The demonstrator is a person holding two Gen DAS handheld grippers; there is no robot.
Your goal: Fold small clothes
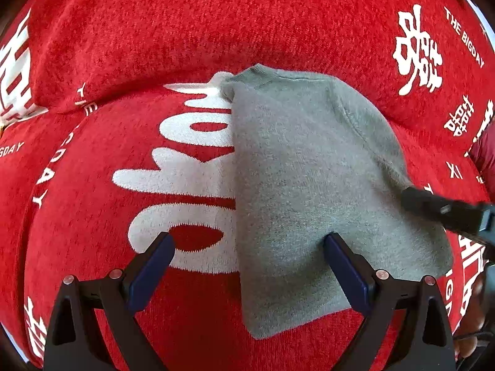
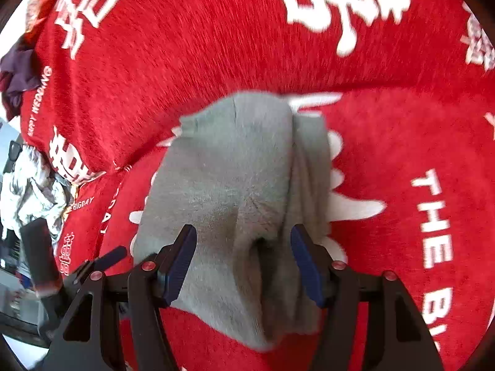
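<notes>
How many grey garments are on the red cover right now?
1. The grey garment lies partly folded on the red cover, under both grippers. A heap of other clothes sits off the cover's edge in the right wrist view; more may be hidden there.

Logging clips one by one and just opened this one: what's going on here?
A person with a handheld gripper in each hand is folding a small grey garment laid on a red cover with white lettering. The left gripper is open, straddling the garment's left edge without pinching it. The right gripper is open over a bunched ridge of the fabric at the garment's right side. Neither holds the cloth now.
</notes>
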